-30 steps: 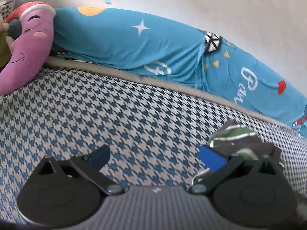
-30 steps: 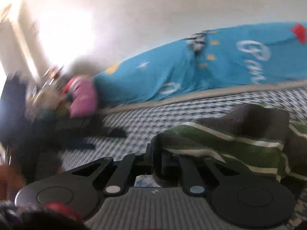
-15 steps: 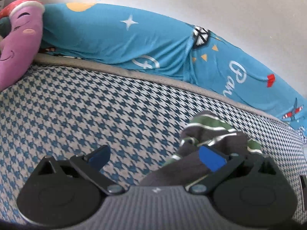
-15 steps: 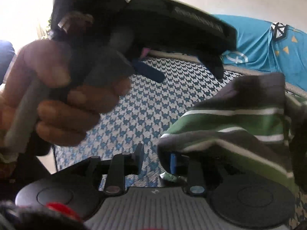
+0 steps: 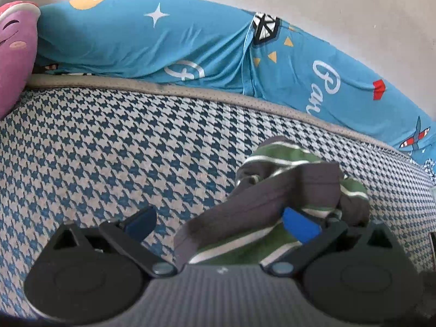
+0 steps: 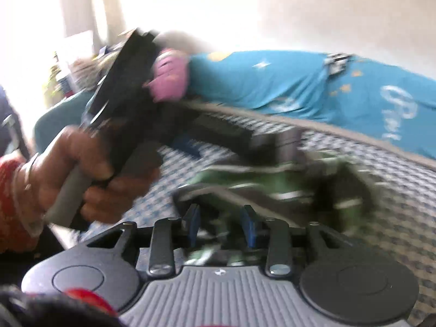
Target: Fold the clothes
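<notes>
A dark grey garment with green and white stripes [image 5: 286, 185] lies bunched on the houndstooth mattress [image 5: 109, 150]. My left gripper [image 5: 220, 222] is open wide, and a grey flap of the garment reaches in between its blue pads, closer to the right one. In the blurred right wrist view the same garment [image 6: 272, 174] stretches forward from my right gripper [image 6: 220, 224], whose fingers stand close together with cloth bunched between them. A person's hand [image 6: 81, 179] holds the left gripper's handle just left of the garment.
A blue printed quilt [image 5: 190, 41] runs along the mattress's far edge against a white wall. A purple plush toy [image 5: 13, 54] rests at the far left. Blurred clutter [image 6: 68, 79] sits beside a bright window.
My left gripper has moved right and closer, so the garment now lies between its open fingers. The right gripper has swung with the garment still in it, and the hand has dropped lower.
</notes>
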`<move>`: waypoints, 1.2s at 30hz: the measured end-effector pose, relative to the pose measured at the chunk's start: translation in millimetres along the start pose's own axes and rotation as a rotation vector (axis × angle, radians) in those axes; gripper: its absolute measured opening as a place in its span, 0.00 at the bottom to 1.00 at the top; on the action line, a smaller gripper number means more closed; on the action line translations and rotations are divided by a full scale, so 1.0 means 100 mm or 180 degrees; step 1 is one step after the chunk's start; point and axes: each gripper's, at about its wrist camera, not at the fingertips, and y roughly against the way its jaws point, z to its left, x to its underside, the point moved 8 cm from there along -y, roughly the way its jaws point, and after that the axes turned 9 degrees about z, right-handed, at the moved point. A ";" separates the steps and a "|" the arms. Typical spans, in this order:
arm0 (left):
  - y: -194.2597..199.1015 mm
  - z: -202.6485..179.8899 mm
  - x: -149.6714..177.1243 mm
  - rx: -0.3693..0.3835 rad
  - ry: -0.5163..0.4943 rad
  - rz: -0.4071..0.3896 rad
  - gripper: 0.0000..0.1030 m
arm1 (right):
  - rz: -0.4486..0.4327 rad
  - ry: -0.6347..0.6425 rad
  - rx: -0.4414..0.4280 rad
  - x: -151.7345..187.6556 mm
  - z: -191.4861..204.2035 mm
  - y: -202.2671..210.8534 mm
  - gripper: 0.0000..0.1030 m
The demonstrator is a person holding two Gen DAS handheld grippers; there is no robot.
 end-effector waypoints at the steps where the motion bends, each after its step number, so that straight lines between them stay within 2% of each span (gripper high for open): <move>1: -0.02 0.00 0.01 -0.0015 0.0000 0.0018 1.00 | -0.0043 -0.0074 0.0112 -0.03 -0.11 0.03 0.34; 5: -0.09 0.00 0.04 -0.0089 -0.0029 0.0064 1.00 | -0.0119 -0.0343 0.0492 -0.13 -0.49 0.12 0.35; 7: -0.11 0.01 0.06 -0.0100 -0.0036 0.0086 1.00 | -0.0085 -0.0386 0.0581 -0.13 -0.58 0.09 0.39; 12: -0.11 0.04 0.08 -0.0095 -0.0047 0.0098 1.00 | 0.0021 -0.0457 0.0765 -0.11 -0.76 -0.10 0.40; 16: -0.08 0.08 0.09 -0.0081 -0.0046 0.0093 1.00 | -0.0084 -0.0658 0.0888 -0.17 -0.92 -0.23 0.38; 18: -0.06 0.11 0.09 -0.0085 -0.0042 0.0073 1.00 | -0.0157 -0.0836 0.0846 -0.22 -0.97 -0.25 0.10; 23: 0.09 0.30 0.02 -0.0117 0.0122 -0.0064 1.00 | -0.0481 -0.1053 0.0680 -0.48 -0.90 -0.22 0.07; 28: 0.35 0.60 -0.15 -0.0404 0.0315 -0.0365 1.00 | -0.0726 -0.0958 0.0313 -0.76 -0.54 -0.26 0.07; 31: 0.57 0.83 -0.24 -0.0507 0.0467 -0.0526 1.00 | -0.0776 -0.0754 0.0049 -0.86 -0.20 -0.34 0.07; 36: 0.75 1.13 -0.31 -0.0525 0.0686 -0.0632 1.00 | -0.0643 -0.0405 -0.0277 -0.87 0.34 -0.57 0.07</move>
